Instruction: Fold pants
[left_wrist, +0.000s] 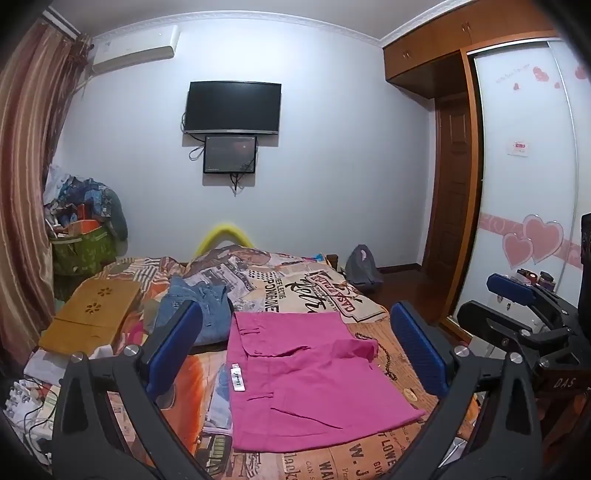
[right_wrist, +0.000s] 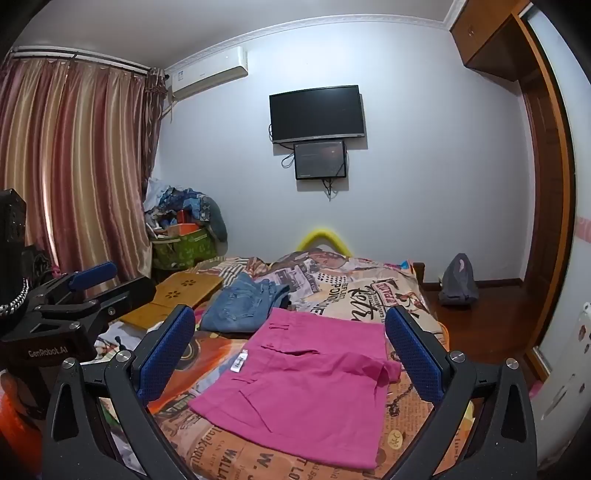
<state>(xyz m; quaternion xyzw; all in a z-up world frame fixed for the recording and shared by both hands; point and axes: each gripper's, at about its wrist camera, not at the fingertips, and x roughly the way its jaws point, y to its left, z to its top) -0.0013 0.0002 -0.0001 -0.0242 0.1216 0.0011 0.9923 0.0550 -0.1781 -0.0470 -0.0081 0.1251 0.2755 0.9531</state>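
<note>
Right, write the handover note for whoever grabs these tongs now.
Left tongs: wide open, empty, hanging above the bed.
Right tongs: wide open, empty, alongside the left.
Pink pants: lying on the printed bedspread in a flat, compact rectangle, white label showing; one corner on the right is turned up.
Blue jeans: lying loosely folded beyond the pink pair, next to a wooden lap tray.
Done: pink pair looks largely folded.
Left: flatten that loose corner; the jeans may want tidying.

Pink pants (left_wrist: 310, 373); blue jeans (left_wrist: 199, 314); striped curtain (right_wrist: 74, 166).
</note>
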